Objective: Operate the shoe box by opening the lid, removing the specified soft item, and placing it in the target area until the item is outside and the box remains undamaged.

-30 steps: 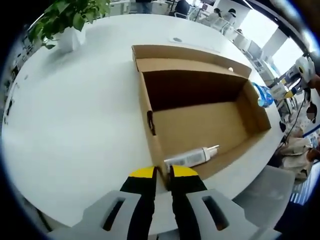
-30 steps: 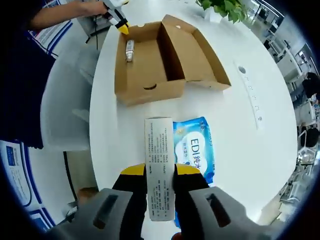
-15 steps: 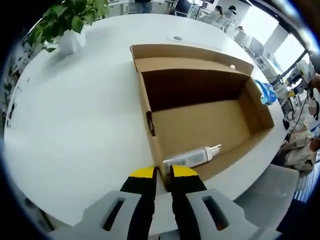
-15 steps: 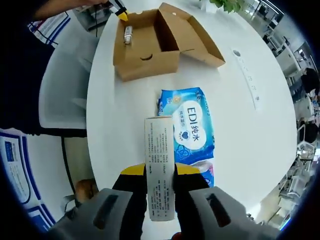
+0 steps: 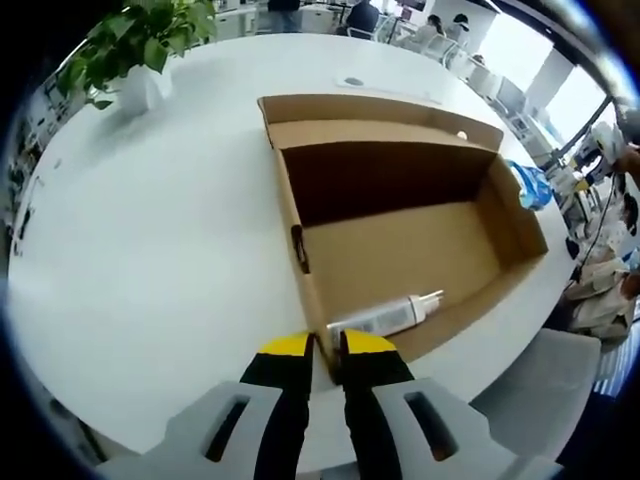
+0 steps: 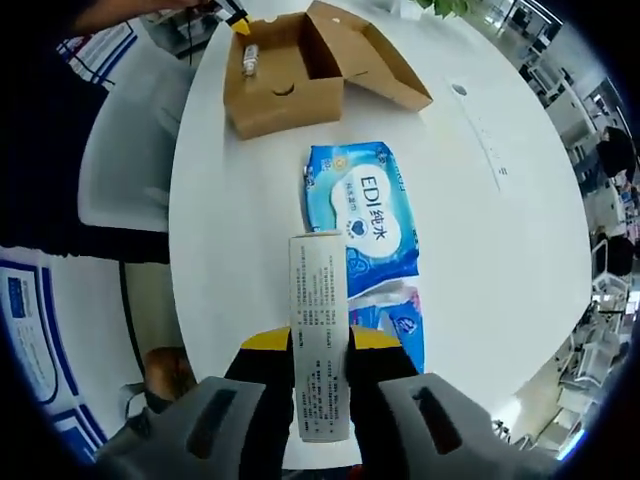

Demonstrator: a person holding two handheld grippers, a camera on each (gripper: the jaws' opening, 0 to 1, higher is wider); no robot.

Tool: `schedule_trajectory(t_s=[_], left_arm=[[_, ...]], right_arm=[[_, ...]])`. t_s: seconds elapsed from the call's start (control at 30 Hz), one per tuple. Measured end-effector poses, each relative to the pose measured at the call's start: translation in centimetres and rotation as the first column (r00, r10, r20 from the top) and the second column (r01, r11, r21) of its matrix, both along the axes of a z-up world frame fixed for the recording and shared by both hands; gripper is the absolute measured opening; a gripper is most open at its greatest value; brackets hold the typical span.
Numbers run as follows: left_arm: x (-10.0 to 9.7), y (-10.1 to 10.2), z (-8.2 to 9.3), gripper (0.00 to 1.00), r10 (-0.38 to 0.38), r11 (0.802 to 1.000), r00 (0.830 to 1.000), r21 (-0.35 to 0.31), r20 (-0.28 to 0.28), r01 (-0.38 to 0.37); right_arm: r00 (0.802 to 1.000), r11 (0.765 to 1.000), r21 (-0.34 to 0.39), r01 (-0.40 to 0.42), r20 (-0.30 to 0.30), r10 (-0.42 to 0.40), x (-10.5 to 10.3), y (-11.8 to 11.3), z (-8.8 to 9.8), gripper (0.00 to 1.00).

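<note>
The open cardboard shoe box [image 5: 400, 245] lies on the white table with its lid [image 5: 370, 105] folded back on the far side. A white tube [image 5: 385, 313] rests inside against the near wall. My left gripper [image 5: 326, 348] is shut on the box's near corner wall. In the right gripper view the same box [image 6: 285, 65] is far off at the top, with the left gripper [image 6: 238, 22] at its corner. My right gripper [image 6: 320, 342] is shut on a narrow white printed carton [image 6: 318, 295]. Beyond it a blue wet-wipes pack [image 6: 365, 215] lies flat on the table.
A potted plant [image 5: 135, 50] stands at the table's far left. A grey chair [image 6: 120, 150] sits by the table edge, beside a person's sleeve [image 6: 45, 130]. A second blue pack [image 6: 403, 322] lies partly under the wipes. A socket strip [image 6: 480, 135] runs along the table.
The right gripper view has drawn back from the box with the carton still held, so the wipes pack lies fully ahead. The left gripper holds its place on the box.
</note>
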State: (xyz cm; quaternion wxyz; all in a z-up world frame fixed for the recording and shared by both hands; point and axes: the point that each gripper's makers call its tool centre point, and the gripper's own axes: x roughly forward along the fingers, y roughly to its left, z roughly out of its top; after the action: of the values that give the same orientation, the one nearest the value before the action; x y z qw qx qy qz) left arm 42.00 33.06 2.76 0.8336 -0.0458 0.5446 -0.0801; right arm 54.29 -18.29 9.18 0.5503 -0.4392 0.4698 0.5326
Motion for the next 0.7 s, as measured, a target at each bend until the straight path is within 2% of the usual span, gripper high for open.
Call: schedule_trajectory(t_s=[0.3,0.7], left_arm=[[0.2,-0.1,0.0,0.09,-0.008,1.000,1.000,0.008,0.004,0.008],[0.4,-0.1,-0.2,0.09,-0.028,0.999,1.000,0.033,-0.008,0.029]], right_arm=[[1.000,1.000,-0.004,0.003,-0.012,-0.003,0.6,-2.5,-0.3,0.17],[0.999,1.000,0.000,-0.023,-0.027,0.023,2.0,-3.6,-0.9,0.17]])
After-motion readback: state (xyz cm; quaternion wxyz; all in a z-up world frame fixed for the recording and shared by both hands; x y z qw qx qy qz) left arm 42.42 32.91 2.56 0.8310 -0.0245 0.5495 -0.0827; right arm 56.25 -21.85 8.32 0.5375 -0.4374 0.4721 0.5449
